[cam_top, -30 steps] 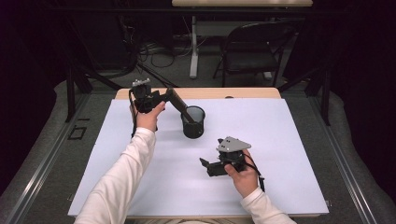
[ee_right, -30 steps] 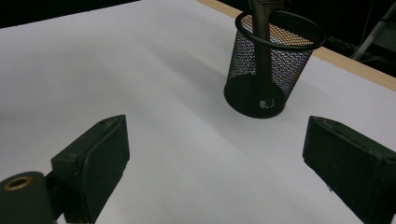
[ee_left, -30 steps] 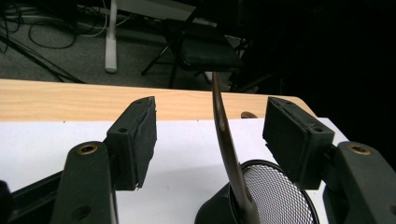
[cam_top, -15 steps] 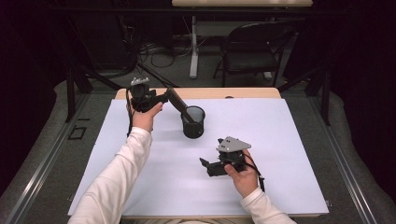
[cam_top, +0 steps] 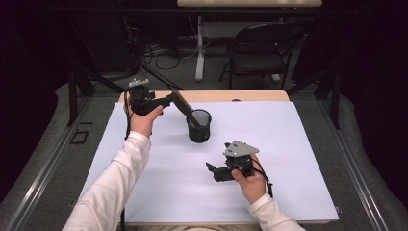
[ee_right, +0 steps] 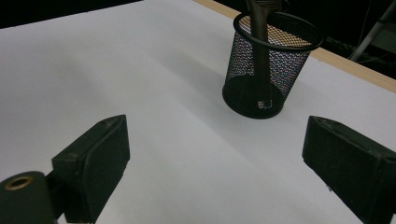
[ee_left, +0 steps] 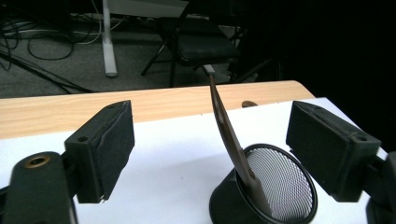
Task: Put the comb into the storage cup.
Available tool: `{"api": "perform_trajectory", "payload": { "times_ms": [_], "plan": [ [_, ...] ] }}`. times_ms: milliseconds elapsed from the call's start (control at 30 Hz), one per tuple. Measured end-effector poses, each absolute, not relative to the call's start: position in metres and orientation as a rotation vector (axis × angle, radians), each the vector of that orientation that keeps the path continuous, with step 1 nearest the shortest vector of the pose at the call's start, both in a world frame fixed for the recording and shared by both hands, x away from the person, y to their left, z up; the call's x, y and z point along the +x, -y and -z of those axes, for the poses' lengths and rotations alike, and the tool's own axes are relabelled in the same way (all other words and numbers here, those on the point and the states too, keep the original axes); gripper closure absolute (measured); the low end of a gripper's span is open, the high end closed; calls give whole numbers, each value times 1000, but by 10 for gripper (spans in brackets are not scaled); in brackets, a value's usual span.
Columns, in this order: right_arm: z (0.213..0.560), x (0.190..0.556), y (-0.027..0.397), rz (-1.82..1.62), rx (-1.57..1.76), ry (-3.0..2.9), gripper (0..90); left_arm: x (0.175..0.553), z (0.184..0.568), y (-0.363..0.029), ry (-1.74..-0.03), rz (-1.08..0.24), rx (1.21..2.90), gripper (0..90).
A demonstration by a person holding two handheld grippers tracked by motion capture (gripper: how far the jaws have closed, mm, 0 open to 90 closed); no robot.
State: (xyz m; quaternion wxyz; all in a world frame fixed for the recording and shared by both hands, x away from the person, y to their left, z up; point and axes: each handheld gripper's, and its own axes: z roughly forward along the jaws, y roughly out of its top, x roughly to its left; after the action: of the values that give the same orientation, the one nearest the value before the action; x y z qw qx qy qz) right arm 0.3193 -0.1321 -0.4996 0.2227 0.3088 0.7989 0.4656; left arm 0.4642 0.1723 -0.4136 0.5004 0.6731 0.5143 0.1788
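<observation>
Since the brown flat tool (cam_top: 184, 107) stands with its lower end inside the black mesh cup (cam_top: 199, 126) and leans up and to the left, its long axis runs from the cup's floor toward the left gripper (cam_top: 166, 101) at the far left of the white sheet (cam_top: 288, 159). In the left gripper view the tool's thin blade (ee_left: 229, 135) rises between the two black pads (ee_left: 109, 149), touching neither — the jaws have just been opening and now stand wide, gripping nothing. My reading is that the tool has been let go into the cup and the next move is to draw this gripper back leftward along that lean without knocking the tip.

Left hand (cam_top: 143, 120) is much the nearer of the two; the right gripper (cam_top: 211, 169) waits nearer the person, to the right of the cup and well apart from it — jaws wide, empty, aimed at the cup (ee_right: 273, 60).

Count: one cup, one tool, two grippers, one sheet on one wooden table (cam_top: 260, 96).
</observation>
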Motion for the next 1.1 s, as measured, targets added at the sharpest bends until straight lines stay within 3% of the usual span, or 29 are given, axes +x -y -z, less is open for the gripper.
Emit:
{"api": "perform_trajectory", "payload": {
  "times_ms": [333,1100],
  "plan": [
    [500,320,132,-1284,857,-2206,73,454,405,-175,-1111,-464,1746,156],
    [500,320,133,-1288,862,-2201,75,427,396,-177,-981,-409,1807,158]
  ]
}}
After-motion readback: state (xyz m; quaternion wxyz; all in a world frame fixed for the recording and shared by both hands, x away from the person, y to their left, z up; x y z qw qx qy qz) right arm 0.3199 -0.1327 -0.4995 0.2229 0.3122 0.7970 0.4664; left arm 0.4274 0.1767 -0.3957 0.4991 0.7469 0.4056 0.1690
